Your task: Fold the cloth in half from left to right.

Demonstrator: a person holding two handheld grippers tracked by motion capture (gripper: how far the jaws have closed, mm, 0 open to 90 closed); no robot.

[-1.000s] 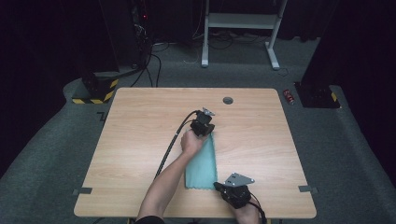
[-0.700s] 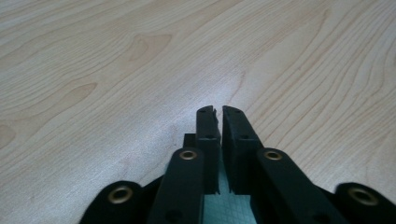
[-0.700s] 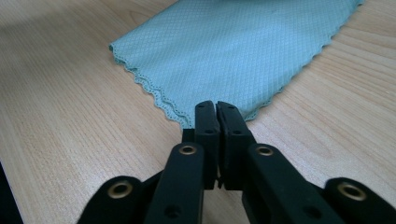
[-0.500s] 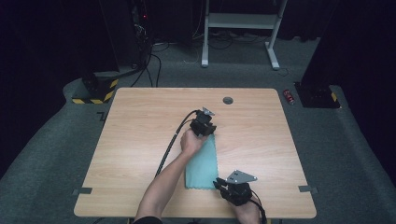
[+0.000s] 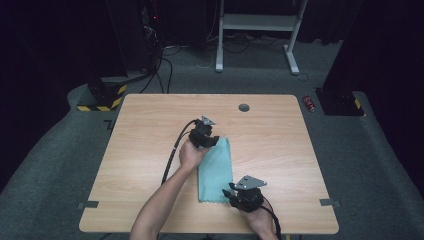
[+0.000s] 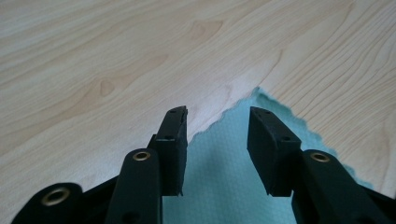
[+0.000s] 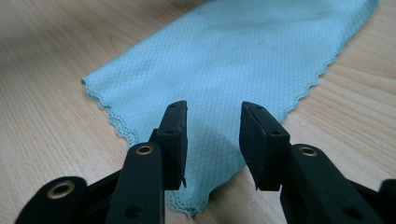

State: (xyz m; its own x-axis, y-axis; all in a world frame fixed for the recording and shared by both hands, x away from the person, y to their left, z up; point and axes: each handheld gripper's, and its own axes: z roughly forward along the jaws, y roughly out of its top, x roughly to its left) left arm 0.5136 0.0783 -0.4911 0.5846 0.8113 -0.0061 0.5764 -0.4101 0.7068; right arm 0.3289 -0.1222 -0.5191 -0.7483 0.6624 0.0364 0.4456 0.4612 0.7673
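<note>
A folded teal microfibre cloth (image 5: 216, 172) lies flat on the wooden table (image 5: 150, 150), a little toward 5 o'clock of the table's middle, its long sides running from 12 to 6 o'clock. The left gripper (image 5: 209, 141) sits at the cloth's 11 o'clock corner, held in the person's left hand (image 5: 191, 154). In the left gripper view its jaws have just been opening and stand partly apart, with the scalloped corner of the cloth (image 6: 233, 168) under the gap and neither pad pressing on it. The right gripper (image 5: 234, 192) rests at the cloth's 5 o'clock corner. Its jaws too have just been opening and stand moderately apart above the cloth (image 7: 233, 60), which lies loose on the table (image 7: 42, 140) and ungripped. A round grey grommet (image 5: 244, 107) sits near the table's 12 o'clock edge.
</note>
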